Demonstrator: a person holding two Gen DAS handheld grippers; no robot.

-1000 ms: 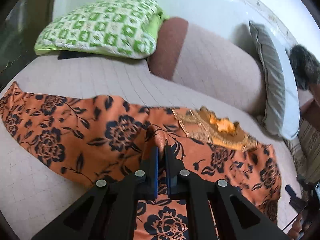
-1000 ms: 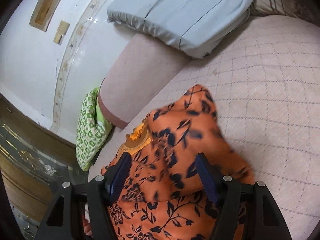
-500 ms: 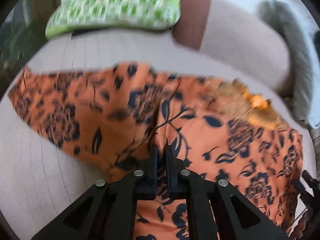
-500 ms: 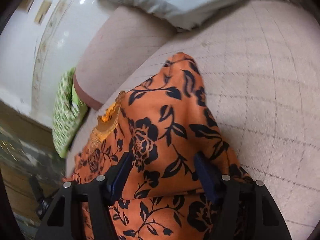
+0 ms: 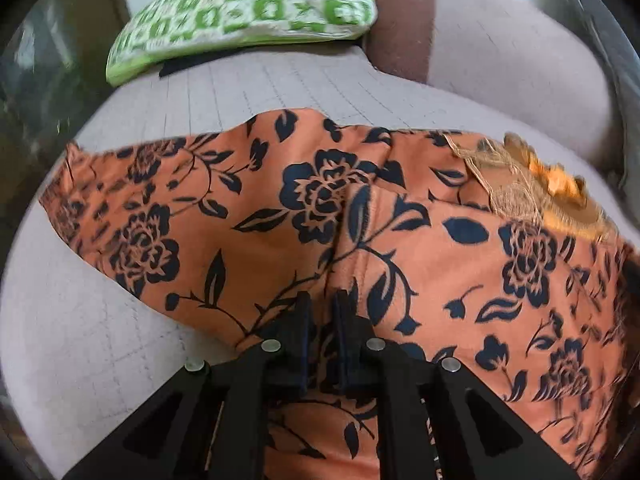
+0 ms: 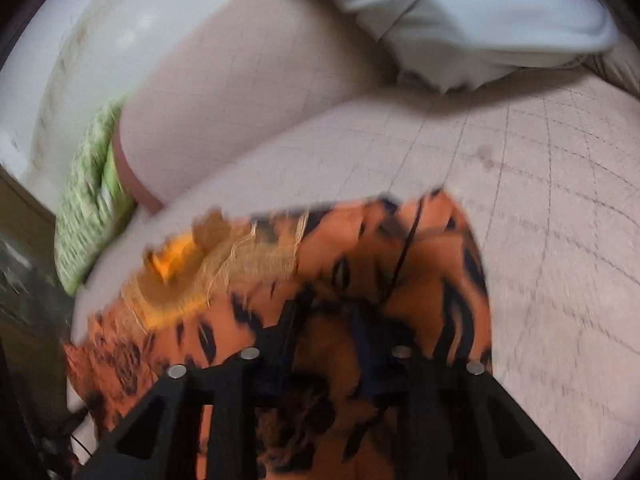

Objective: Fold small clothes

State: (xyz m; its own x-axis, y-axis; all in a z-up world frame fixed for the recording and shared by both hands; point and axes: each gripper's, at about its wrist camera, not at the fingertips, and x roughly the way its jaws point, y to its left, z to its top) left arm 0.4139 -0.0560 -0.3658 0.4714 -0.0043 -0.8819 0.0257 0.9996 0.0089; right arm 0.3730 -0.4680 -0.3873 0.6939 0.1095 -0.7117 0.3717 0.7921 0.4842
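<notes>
An orange garment with dark blue flowers (image 5: 400,216) lies spread across the quilted sofa seat (image 5: 80,340), its embroidered gold neckline (image 5: 520,188) at the right. My left gripper (image 5: 322,304) is shut on a raised fold near the garment's middle. In the blurred right wrist view the same garment (image 6: 448,264) bunches between the fingers of my right gripper (image 6: 328,312), whose jaws stand much closer together than before; the blur hides whether they pinch the cloth.
A green-and-white checked cushion (image 5: 248,12) sits at the back left, also in the right wrist view (image 6: 88,200). The sofa backrest (image 6: 224,92) runs behind. A grey-white pillow (image 6: 480,20) leans at the back right.
My left gripper, still shut on the fold, has lifted and drawn the cloth toward the backrest. My right gripper's jaws have narrowed over the garment's right end while swinging fast.
</notes>
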